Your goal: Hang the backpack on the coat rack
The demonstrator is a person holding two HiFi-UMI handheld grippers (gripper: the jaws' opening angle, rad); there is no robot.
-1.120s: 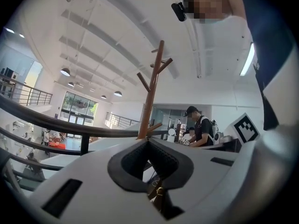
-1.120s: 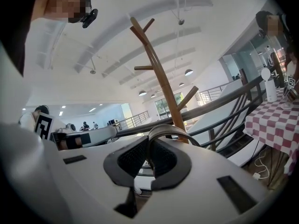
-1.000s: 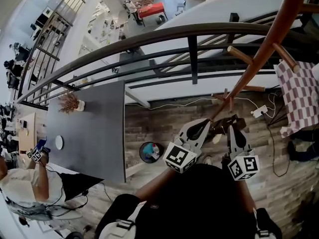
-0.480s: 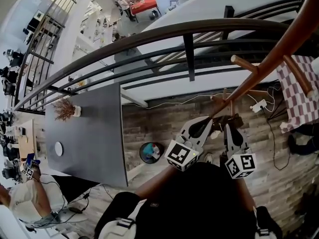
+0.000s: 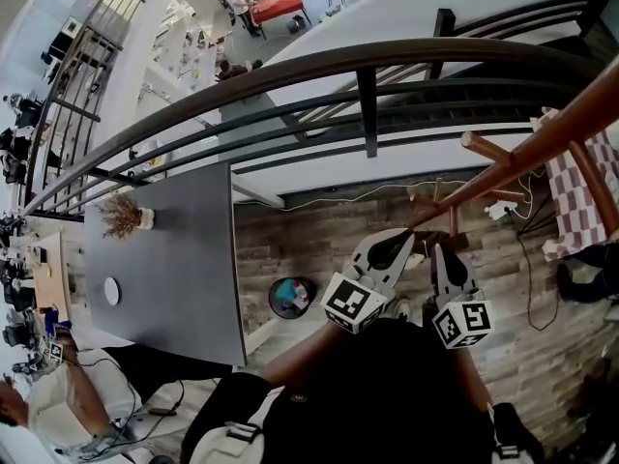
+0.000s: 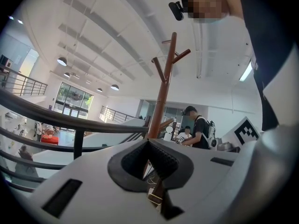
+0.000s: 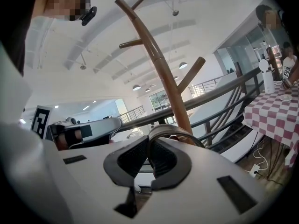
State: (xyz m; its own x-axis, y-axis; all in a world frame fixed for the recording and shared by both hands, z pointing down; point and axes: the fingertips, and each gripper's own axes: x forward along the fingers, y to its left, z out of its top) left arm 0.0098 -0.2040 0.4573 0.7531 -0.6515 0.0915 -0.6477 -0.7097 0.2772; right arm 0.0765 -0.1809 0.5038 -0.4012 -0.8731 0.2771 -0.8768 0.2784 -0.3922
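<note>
Black backpack (image 5: 387,394), likely soft and saggy, is best lifted by its grey top loop (image 7: 175,130), which the right tongs (image 7: 148,146) pinch; left tongs (image 6: 148,143) are pressed together.

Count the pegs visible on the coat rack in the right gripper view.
3: top peg, left peg below it, right peg lower still. Others may hide behind the right gripper.
</note>
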